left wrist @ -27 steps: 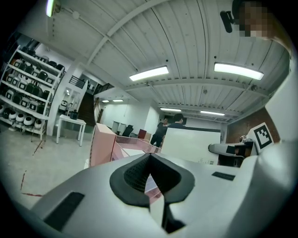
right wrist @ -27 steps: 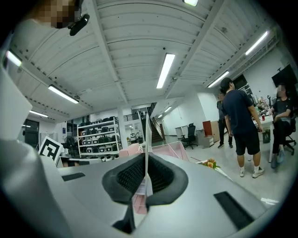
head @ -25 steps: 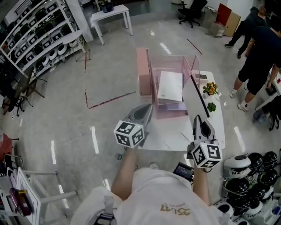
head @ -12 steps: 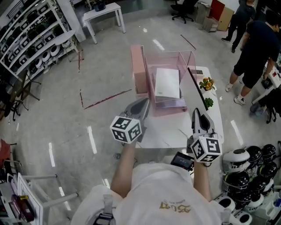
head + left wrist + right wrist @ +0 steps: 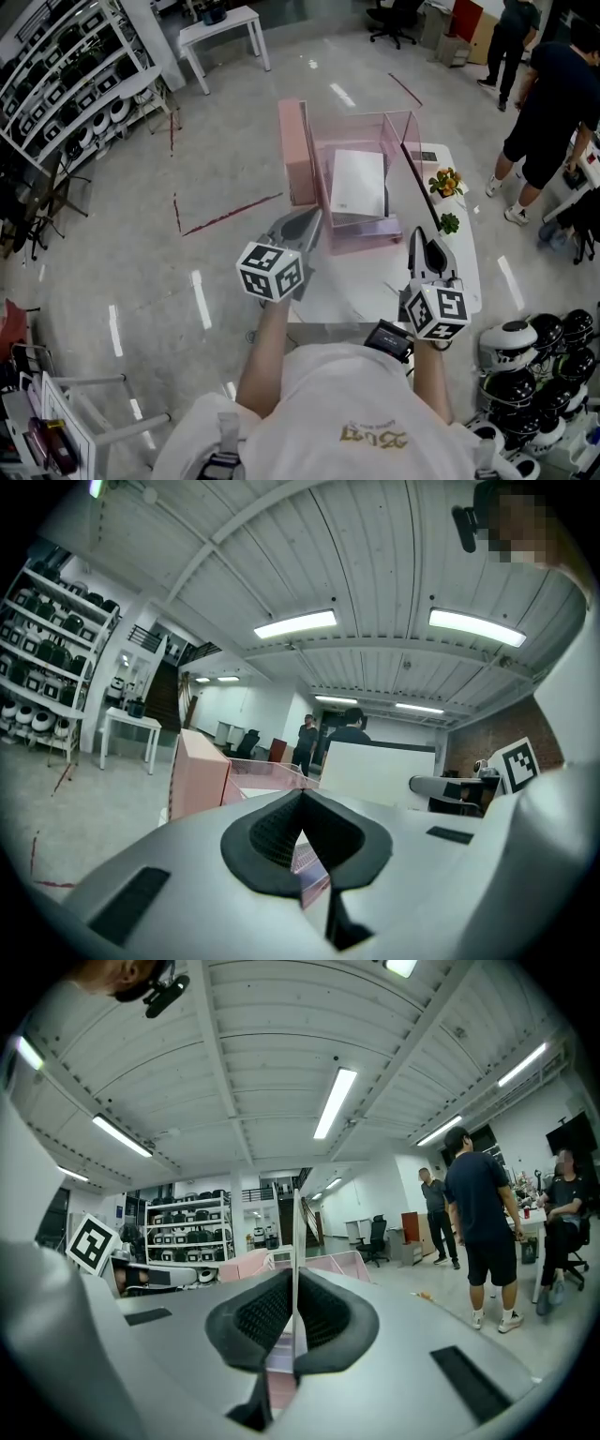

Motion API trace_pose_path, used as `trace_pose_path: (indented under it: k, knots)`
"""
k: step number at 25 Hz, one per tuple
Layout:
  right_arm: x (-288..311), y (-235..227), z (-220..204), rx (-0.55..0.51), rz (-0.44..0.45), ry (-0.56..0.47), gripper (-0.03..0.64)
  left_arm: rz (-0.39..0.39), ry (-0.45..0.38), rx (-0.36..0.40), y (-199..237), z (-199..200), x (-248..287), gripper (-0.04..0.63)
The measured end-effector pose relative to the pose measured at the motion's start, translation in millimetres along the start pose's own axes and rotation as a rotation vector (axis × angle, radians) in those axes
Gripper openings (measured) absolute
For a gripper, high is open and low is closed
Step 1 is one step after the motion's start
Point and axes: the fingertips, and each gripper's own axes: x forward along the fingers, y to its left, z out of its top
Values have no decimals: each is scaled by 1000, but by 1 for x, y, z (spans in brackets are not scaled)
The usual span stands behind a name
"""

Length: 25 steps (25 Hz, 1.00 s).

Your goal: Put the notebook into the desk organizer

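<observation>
Two handheld grippers hover over a white table (image 5: 352, 291) as a person works to file a notebook. The right gripper (image 5: 424, 242) has its jaws clamped on what appears to be the notebook (image 5: 417, 187), a thin white board held upright on edge. From above it shows only as a dark line running from the jaws toward 11 o'clock, its far end near the right-hand corner of the pink desk organizer (image 5: 298, 155). The left gripper (image 5: 309, 225), jaws together and holding nothing, sits at 9 o'clock of its partner, just short of the organizer's near edge. A white pad (image 5: 358, 183) lies flat inside the clear-walled compartment.

Doing this step well likely means keeping the clamp firm and the notebook plumb. It would then swing toward 10 o'clock until its lower edge stands over a free slot, and go straight down so it clears the acrylic wall rather than catching on it. With so slim a purchase at one end, the notebook could pivot in the pads; the idle left gripper might steady its free end.
</observation>
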Motion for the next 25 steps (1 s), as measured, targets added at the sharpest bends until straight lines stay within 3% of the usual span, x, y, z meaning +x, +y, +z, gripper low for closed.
trace_pose_path:
  k: [25]
  knots:
    - [72, -21, -11, -114, -20, 44, 20, 11, 7, -19, 37, -5, 45, 16]
